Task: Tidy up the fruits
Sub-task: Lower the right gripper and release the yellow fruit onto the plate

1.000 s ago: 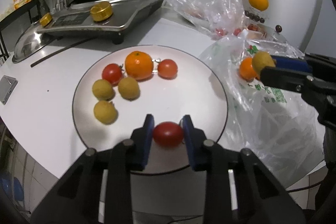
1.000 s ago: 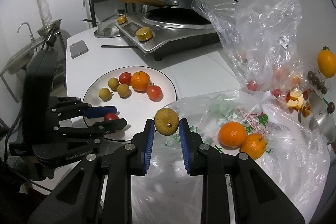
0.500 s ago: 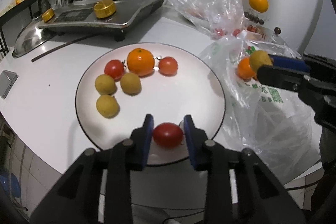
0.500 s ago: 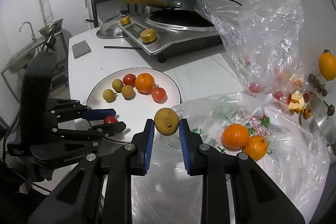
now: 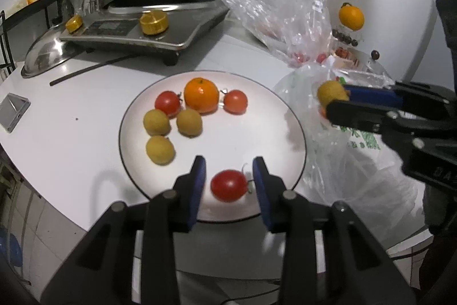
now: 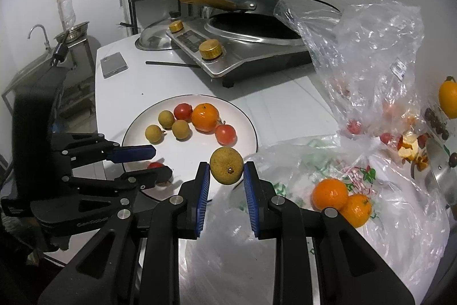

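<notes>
Fruit count on plate (image 5: 297, 130), white worktop (image 5: 85, 116).

On plate: 3 tomatoes (image 5: 229, 185), 3 longans (image 5: 160, 149), 1 orange (image 5: 201, 95). Left hand-held gripper (image 5: 228, 176): jaws just been opening, parted either side of front tomato, clear of it, tomato resting on plate. Right hand-held gripper (image 6: 226, 179): clamped on 1 longan (image 6: 226, 165), held above plate edge and bag (image 6: 385, 219). In bag: 2 oranges (image 6: 330, 195).

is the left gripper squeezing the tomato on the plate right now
No: the tomato lies on the plate with a gap to each of the left gripper's fingers.
</notes>
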